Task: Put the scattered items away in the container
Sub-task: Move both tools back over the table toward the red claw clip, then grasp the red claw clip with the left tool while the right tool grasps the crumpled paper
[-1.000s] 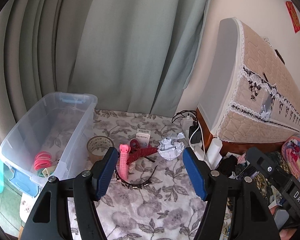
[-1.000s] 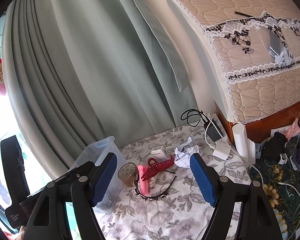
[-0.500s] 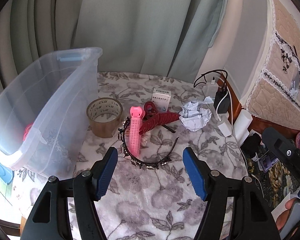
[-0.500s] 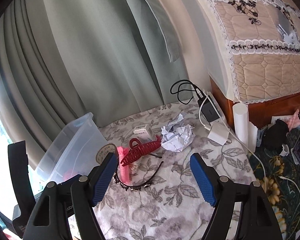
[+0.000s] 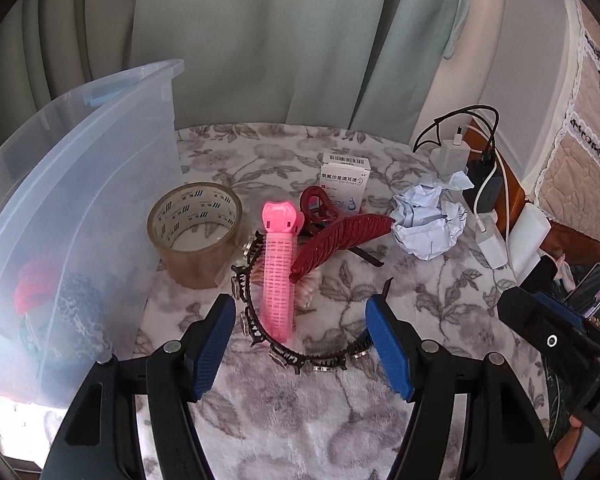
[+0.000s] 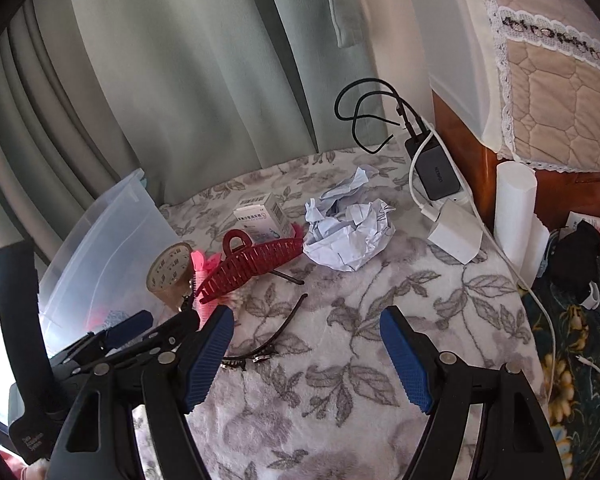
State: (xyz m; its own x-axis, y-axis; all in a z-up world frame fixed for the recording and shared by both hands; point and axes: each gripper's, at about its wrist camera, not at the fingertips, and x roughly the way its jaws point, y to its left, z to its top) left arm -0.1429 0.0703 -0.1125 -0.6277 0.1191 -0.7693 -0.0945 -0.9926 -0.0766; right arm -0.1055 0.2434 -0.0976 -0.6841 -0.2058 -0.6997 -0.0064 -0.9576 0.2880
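**Spotter:** Start from the left. What have you got?

**Me:** The clear container [image 5: 80,200] is on the left edge of the desk [image 5: 300,420], with something red and a few other bits already in it. Just beside its wall is the tape roll [image 5: 196,232], on its flat side. Next comes the tangle: the pink hair roller [image 5: 278,276] lies across the black headband [image 5: 300,356], and the dark red claw clip [image 5: 336,240] leans over both.

**Spotter:** And your left gripper?

**Me:** My left gripper [image 5: 300,340] is spread wide and holds nothing. It hangs right over the roller's near end, with the headband's arc running between the pads.

**Spotter:** So that's the risk.

**Me:** Yes. If I close here I may pinch roller and headband together. The clip's teeth look ready to snag, so the whole pile could lift and then drop short of the container. I could also knock the tape roll sideways.

**Spotter:** Further right?

**Me:** There's a small white medicine box [image 5: 344,180] behind the clip, then the crumpled paper ball [image 5: 428,220]. After that come chargers and cables [image 6: 436,168] at the desk's edge; I'd hate to hook those. My right gripper [image 6: 306,356] is also wide apart with nothing in it, low over bare cloth beside the headband's tip. The two grippers sit close together, so a careless swing could bump them.
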